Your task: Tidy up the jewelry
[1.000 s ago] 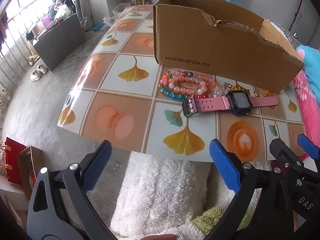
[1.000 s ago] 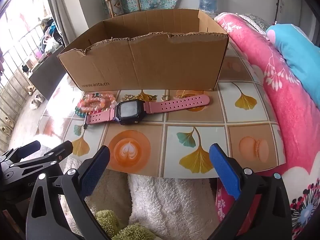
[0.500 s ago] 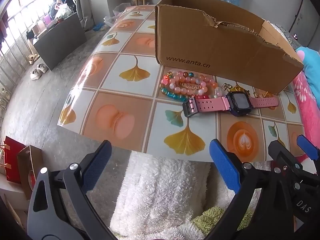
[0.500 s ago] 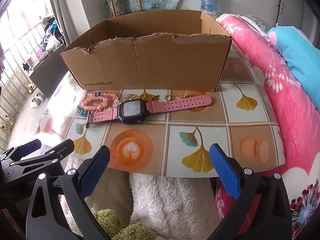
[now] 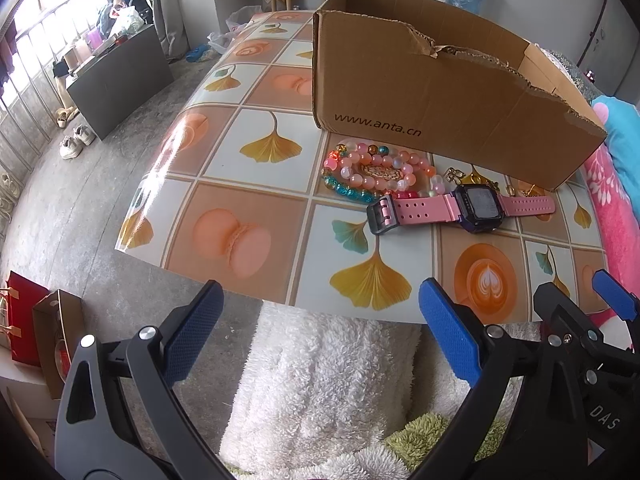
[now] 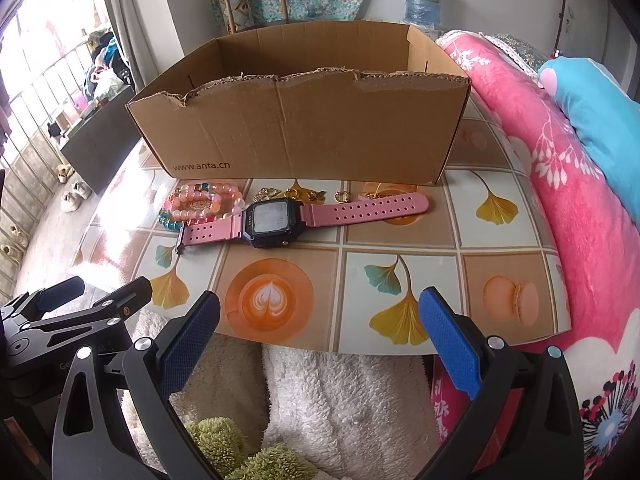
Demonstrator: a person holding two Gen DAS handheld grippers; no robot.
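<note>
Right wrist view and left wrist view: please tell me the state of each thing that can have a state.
cardboard box: open at the top, upright, front rim torn.
pink watch: lying flat on the table, strap unbuckled and spread out.
bead bracelets: piled together beside the watch.
left gripper: open, holding nothing.
right gripper: open, holding nothing.
</note>
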